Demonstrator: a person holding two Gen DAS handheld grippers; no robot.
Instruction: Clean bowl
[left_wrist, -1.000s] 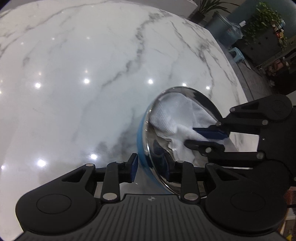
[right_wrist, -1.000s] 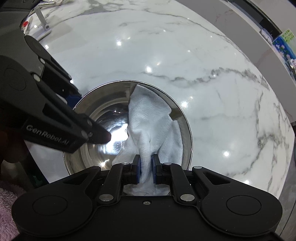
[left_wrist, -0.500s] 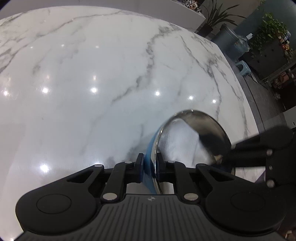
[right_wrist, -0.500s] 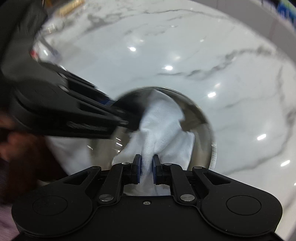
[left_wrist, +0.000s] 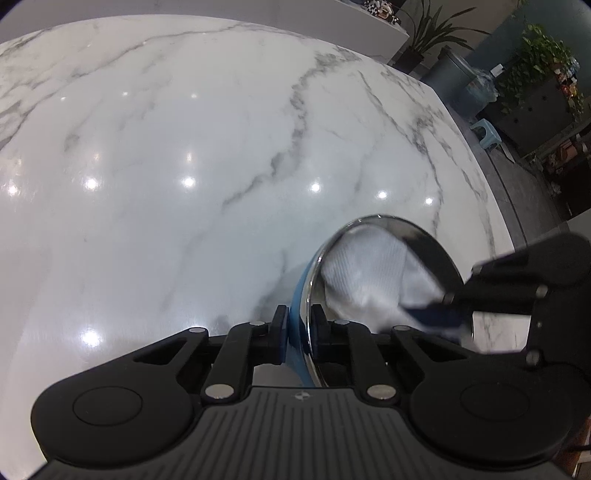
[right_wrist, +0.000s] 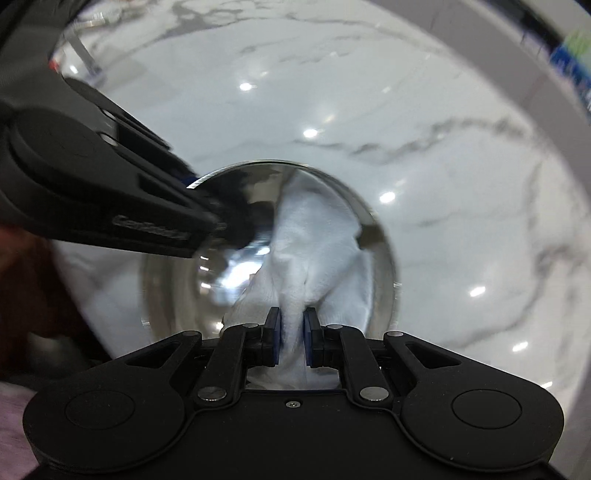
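- The left gripper (left_wrist: 298, 334) is clamped on the wall of the round polished-steel bowl with a blue outer shell (left_wrist: 428, 236), one finger outside on the blue shell, one inside on the steel.
- The bowl is tilted, with its opening facing the right gripper (right_wrist: 291, 334); it sits directly ahead of that gripper, over the white grey-veined marble countertop (left_wrist: 184, 147).
- The right gripper is pinched tight on a bunched white textured cloth (right_wrist: 314, 236); the cloth fans out ahead of its fingertips against the bowl's inner wall.
- Handling judgement: the bowl is rigid, probably light, and slippery on its polished face. Grip the rim wall, as shown.
- The cloth is soft and compliant; hold it at the gathered fold.
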